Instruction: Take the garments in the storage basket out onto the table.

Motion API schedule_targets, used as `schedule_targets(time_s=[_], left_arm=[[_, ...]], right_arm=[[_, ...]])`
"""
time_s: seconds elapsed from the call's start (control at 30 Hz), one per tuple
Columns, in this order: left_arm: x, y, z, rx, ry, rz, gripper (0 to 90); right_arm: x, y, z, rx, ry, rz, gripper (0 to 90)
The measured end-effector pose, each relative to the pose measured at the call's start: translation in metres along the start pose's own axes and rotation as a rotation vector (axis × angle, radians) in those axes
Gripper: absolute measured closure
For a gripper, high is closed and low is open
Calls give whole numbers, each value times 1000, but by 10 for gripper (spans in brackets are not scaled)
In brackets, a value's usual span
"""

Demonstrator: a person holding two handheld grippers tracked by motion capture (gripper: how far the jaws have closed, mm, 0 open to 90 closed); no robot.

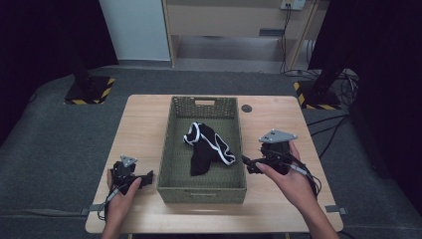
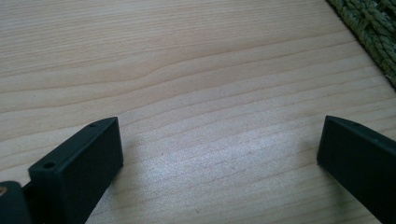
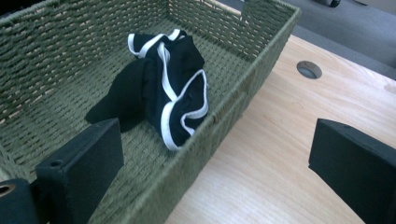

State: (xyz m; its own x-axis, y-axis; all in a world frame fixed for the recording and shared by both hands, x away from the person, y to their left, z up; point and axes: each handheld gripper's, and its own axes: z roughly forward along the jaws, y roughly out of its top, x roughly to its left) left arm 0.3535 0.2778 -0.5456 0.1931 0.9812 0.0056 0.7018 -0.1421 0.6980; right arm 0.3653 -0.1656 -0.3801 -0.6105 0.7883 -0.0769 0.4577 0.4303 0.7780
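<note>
One green woven rectangular basket (image 1: 171,149) sits mid-surface, long axis running away from me, near wall close to the front edge of the light wooden surface (image 1: 142,119). One black garment with white trim (image 1: 206,147) lies crumpled inside on the basket floor, roughly central, touching no wall as far as I can tell. Bare wood strips run along both long sides of the basket, the right one wider. One small dark round grommet (image 1: 246,108) is set in the surface beyond the basket's far right corner.

Two grippers, one per hand. My left gripper (image 2: 219,144) rests low over bare wood just beside the basket's left wall near its front corner, jaws spread wide, nothing between them; a basket corner (image 2: 373,32) sits at the upper right of the left gripper view. My right gripper (image 3: 217,154) is raised just outside the right wall, pointing inward across the rim toward the garment, jaws wide apart and empty, one over the basket interior and the other over wood. Both forearms come in from the front edge, hands wrapped round the gripper bodies.
</note>
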Motion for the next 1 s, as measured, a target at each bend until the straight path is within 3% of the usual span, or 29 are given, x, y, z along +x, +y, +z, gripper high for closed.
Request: schedule_targets(time_s=[0.37, 1.0], left_arm=[[0, 0, 0, 0, 0, 0, 0], [0, 0, 0, 0, 0, 0, 0]], right_arm=[[12, 22, 14, 0, 17, -30, 33], [28, 54, 42, -9, 38, -40, 37]])
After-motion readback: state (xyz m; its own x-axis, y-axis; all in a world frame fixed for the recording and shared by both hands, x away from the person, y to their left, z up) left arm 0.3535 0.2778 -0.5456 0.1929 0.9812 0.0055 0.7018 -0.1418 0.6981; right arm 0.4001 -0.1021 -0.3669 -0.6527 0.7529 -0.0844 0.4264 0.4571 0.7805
